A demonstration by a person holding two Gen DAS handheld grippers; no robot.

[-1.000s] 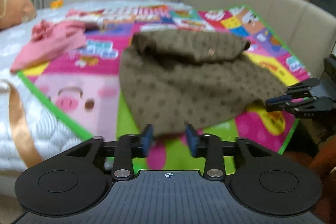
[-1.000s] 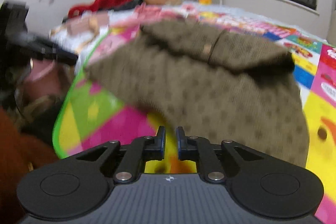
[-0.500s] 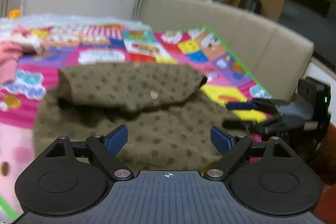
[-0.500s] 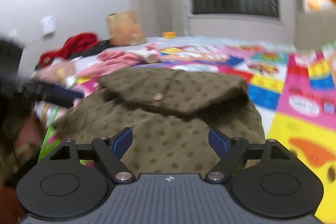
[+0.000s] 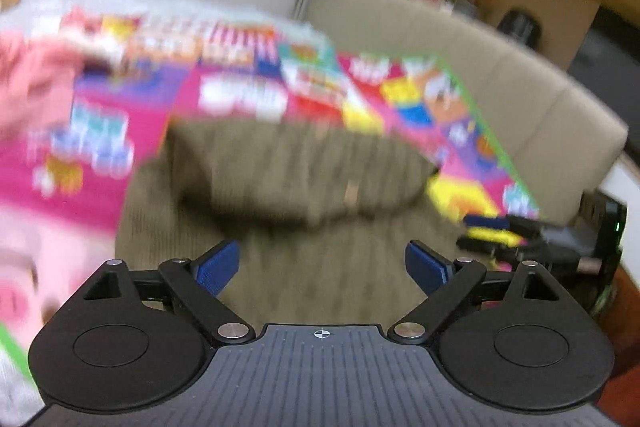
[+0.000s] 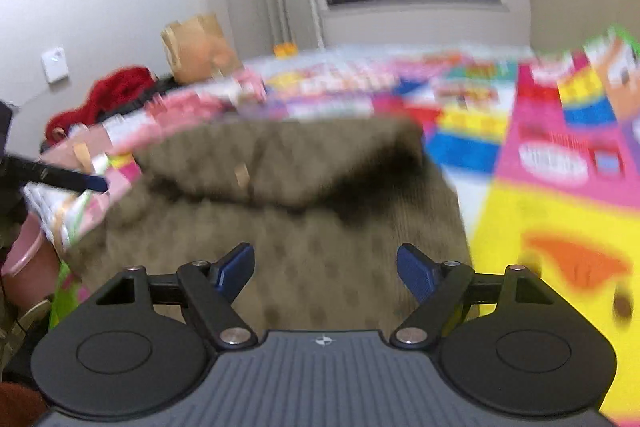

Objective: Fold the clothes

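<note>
A brown dotted knit garment [image 5: 288,195] lies folded on a colourful play mat [image 5: 240,95], its upper part folded over the lower. It also shows in the right wrist view [image 6: 304,195]. My left gripper [image 5: 324,263] is open and empty just above the garment's near edge. My right gripper [image 6: 326,267] is open and empty above the garment's near edge too. The right gripper shows at the right in the left wrist view [image 5: 500,231], beside the garment. Both views are blurred by motion.
A pink garment [image 5: 28,83] lies at the far left of the mat. A beige padded headboard [image 5: 520,99] borders the right side. A red cloth [image 6: 108,95] and a paper bag [image 6: 196,43] sit at the far left by the wall.
Both grippers went from nearly shut to wide open. Both moved over the garment's near edge and have since shifted a little.
</note>
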